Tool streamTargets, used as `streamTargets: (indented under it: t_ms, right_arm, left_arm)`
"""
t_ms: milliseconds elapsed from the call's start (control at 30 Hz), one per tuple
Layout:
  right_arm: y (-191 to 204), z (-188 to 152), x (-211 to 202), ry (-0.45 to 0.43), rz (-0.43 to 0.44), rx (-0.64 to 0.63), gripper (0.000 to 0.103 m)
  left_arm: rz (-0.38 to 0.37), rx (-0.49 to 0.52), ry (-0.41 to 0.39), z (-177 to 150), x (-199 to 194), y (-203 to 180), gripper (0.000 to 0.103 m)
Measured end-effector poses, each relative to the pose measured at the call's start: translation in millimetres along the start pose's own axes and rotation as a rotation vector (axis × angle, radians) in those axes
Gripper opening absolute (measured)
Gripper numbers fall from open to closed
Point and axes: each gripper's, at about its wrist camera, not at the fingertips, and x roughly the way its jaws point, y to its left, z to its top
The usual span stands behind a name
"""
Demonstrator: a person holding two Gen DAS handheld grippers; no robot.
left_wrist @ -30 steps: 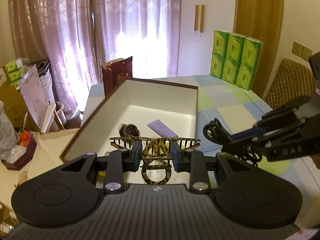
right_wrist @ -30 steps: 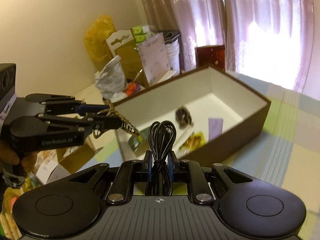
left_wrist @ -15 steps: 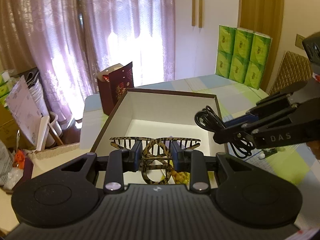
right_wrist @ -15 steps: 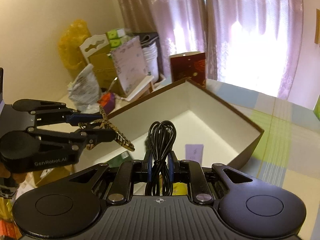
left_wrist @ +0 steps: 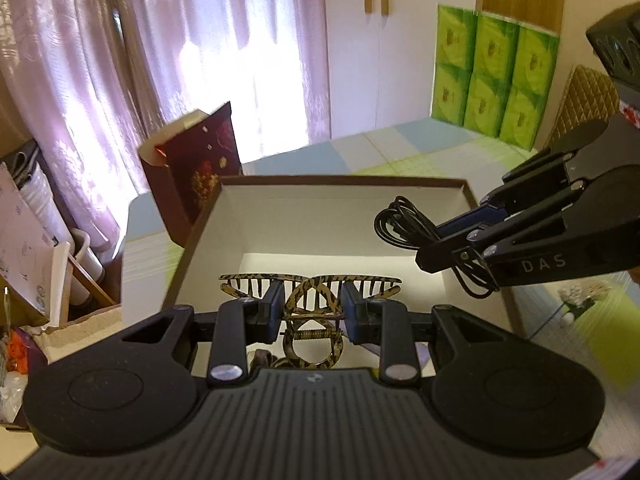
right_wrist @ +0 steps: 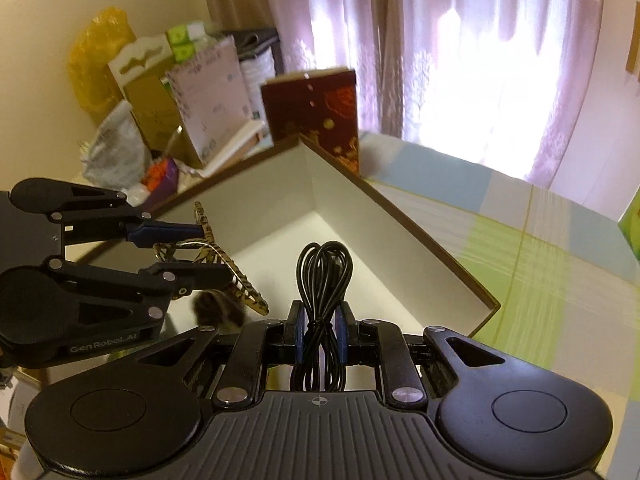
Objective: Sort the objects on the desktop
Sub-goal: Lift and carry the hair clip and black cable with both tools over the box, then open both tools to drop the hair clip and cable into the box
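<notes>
Over the open brown box (left_wrist: 400, 181) I am holding both things at once, so each can drop onto the white floor inside. I am keeping the tortoiseshell hair claw clip (left_wrist: 310, 294) pinched by its hinge in my left gripper (left_wrist: 311, 312), teeth forward above the near end. I am carrying the coiled black cable (right_wrist: 323, 280) squeezed at its waist in my right gripper (right_wrist: 320, 334), loops upright above the near right corner. Something dark and furry (right_wrist: 218, 307) is lying in the box below the clip. Standing just behind the box's far corner is a dark red gift bag (left_wrist: 196, 172); stacked green tissue packs (left_wrist: 494, 76) are sitting well beyond.
</notes>
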Motion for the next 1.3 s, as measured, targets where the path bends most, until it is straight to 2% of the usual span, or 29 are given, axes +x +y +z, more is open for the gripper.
streamTargets:
  t_ms: [300,600,1100,1233,1300]
  right_arm:
    - [-14,2,39,0.088,-0.052,-0.057,0.013]
    - [-26,3,53,0.138,-0.061,-0.07,0.013]
    - [-28,4,68,0.185,-0.077,-0.092,0.013]
    - [-26,3,69,0.187,-0.083,-0.105,0.013]
    - [-25,3,69,0.181,-0.088,-0.106,0.013]
  left_arm:
    - [0.003,0.064,0.082,8,57,2,0.025]
    - [-0.005,0.072,0.14,10,89,2,0.025]
    - [0.019,0.074,0.178,5,113,2,0.026]
    - [0.027,0.07,0.173,4,108,5,0.034]
    - [0.027,0.068,0.173,3,105,7,0.035]
